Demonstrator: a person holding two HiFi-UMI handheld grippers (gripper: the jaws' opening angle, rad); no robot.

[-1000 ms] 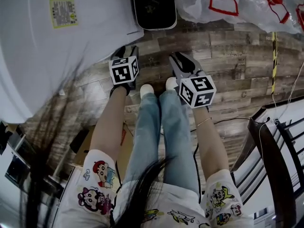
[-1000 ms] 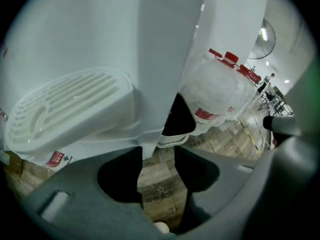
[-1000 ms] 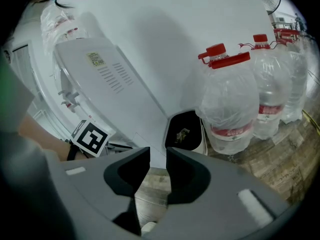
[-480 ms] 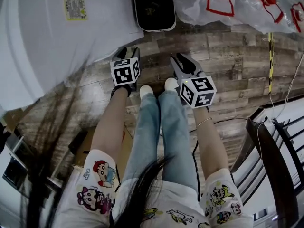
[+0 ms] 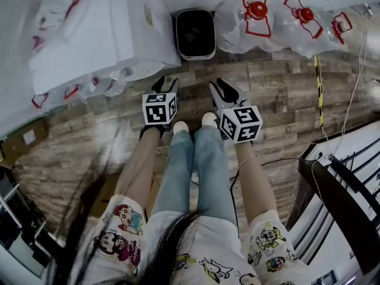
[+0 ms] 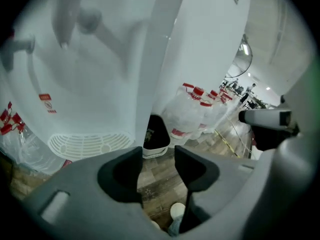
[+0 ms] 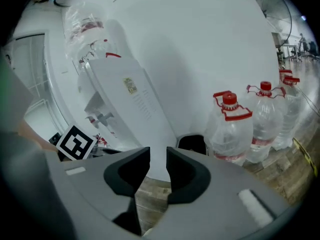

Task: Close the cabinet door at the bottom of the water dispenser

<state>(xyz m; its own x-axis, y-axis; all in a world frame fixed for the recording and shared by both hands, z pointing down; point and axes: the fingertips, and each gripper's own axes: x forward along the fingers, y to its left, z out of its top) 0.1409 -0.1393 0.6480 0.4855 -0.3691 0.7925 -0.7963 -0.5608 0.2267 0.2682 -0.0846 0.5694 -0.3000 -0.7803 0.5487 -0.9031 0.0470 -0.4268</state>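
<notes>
**Wood floor [image 5: 285,94] below, both tongs released, clear of dispenser**

Your L tongs [image 5: 164,85] hang over the planks w/ jaws apart. Nothing sits btwn them, and floor shows thru the gap. Your R tongs [image 5: 221,91] are just beside them on the right. Their gap is narrower, but they're also unclenched and empty.

The water dispenser [image 5: 89,34] stands ahead-left of the L tongs, touching neither pair. Its drip tray [image 6: 85,146] faces you.

Cabinet door at the dispenser's bottom: can't tell its state. The L tongs' body covers the lower front in the left gripper view, and the head view doesn't show it clearly.

A black bin [image 5: 195,33] sits ahead, btwn the two pairs. Water bottles [image 5: 255,22] w/ red caps are ahead-right of the R tongs.
</notes>
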